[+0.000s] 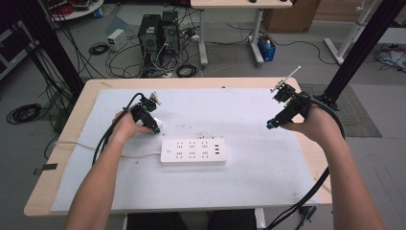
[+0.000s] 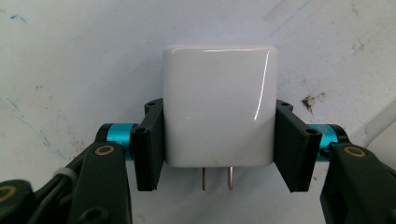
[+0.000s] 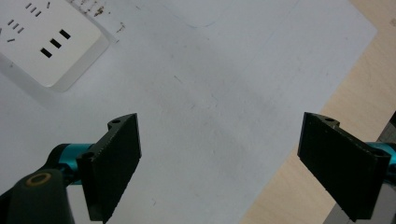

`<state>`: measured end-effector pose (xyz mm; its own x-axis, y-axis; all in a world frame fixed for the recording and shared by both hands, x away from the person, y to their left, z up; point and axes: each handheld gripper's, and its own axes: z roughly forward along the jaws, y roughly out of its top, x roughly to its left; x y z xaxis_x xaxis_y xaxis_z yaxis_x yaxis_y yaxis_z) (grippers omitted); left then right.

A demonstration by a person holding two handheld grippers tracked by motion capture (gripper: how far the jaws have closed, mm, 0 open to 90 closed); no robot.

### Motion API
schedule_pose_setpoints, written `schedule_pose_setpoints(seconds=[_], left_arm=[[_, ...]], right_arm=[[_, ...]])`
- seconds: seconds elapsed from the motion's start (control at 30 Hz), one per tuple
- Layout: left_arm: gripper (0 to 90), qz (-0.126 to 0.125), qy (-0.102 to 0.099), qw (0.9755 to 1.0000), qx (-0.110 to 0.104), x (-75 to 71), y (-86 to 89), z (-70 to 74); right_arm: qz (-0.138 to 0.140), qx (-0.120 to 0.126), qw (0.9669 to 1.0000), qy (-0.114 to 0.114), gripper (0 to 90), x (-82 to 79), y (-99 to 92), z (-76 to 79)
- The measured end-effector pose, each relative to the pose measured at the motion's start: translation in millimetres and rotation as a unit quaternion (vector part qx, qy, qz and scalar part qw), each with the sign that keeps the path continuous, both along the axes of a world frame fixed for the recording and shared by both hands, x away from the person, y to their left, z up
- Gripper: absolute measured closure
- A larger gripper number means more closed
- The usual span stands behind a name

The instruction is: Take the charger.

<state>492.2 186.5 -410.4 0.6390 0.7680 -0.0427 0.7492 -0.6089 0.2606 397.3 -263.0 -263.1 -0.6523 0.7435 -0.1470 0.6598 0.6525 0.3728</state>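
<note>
Clamped between my left gripper's [image 2: 218, 142] two black jaws, at the centre of the left gripper view, is a glossy white square plug-in charger block [image 2: 218, 105]. Its two metal prongs [image 2: 216, 178] point toward the bottom of that frame, back toward the camera, so the block's flat back faces away from me.

From the high view, my left gripper [image 1: 152, 123] sits left of centre, just above and to the left of the white rectangular power strip [image 1: 193, 151], which lies with its long axis running across the frame, left to right. I judge the left hand nearer the strip; the charger lies close beside its upper-left corner, not touching it.

My right gripper [image 1: 274, 123] hovers at the right of the high view, well apart from the strip. In the right gripper view its jaws stand wide apart, nothing between them, above the pale grey mat [image 3: 224, 102], with a corner of the strip at upper left.

Which socket suits the prongs I cannot make out. The charger looks tiny and half hidden by my hand from above.
</note>
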Motion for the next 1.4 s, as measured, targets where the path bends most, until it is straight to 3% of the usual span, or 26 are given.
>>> schedule_pose_setpoints(seconds=[0.13, 0.3, 0.33, 0.6, 0.73, 0.77, 0.8, 0.93, 1.07, 1.4], left_arm=[[42.5, -0.004, -0.002, 1.0000, -0.003, -1.1, 1.2, 2.3], [42.5, -0.015, -0.013, 0.9997, -0.011, -6.8, 5.8, 18.2], [42.5, -0.026, -0.019, 0.9994, -0.016, -12.2, 7.0, 31.2], [42.5, -0.086, -0.055, 0.9943, -0.029, -38.7, 2.4, 95.3], [42.5, -0.110, -0.074, 0.9906, -0.033, -52.8, -3.7, 122.7], [42.5, -0.110, -0.074, 0.9906, -0.033, -52.8, -3.7, 122.7], [42.5, -0.123, -0.086, 0.9882, -0.032, -60.8, -6.9, 137.4], [42.5, -0.144, -0.097, 0.9840, -0.040, -73.1, -11.8, 158.4], [42.5, -0.155, -0.108, 0.9813, -0.037, -81.0, -14.5, 169.6], [42.5, -0.159, -0.115, 0.9798, -0.037, -87.4, -9.5, 175.7]], right_arm=[[0.001, 0.000, 1.0000, -0.001, 12.8, 0.2, 0.4, -0.4], [-0.001, 0.001, 1.0000, 0.000, 12.8, 0.0, 2.1, -0.1], [0.000, -0.001, 1.0000, 0.000, 12.8, 0.2, 2.4, 0.3], [-0.005, -0.004, 1.0000, 0.003, 12.8, -0.2, 10.6, 2.1], [-0.012, -0.001, 0.9999, 0.005, 12.8, -1.5, 11.2, 3.3], [-0.012, -0.001, 0.9999, 0.005, 12.8, -1.5, 11.2, 3.3], [-0.014, 0.001, 0.9999, 0.005, 12.8, -1.6, 11.1, 3.3], [-0.026, 0.012, 0.9996, 0.009, 12.8, -1.3, 11.0, 4.6], [-0.026, 0.012, 0.9996, 0.002, 12.8, -2.7, 12.0, 8.6], [-0.024, 0.012, 0.9996, -0.003, 12.8, -4.0, 11.9, 13.4]])
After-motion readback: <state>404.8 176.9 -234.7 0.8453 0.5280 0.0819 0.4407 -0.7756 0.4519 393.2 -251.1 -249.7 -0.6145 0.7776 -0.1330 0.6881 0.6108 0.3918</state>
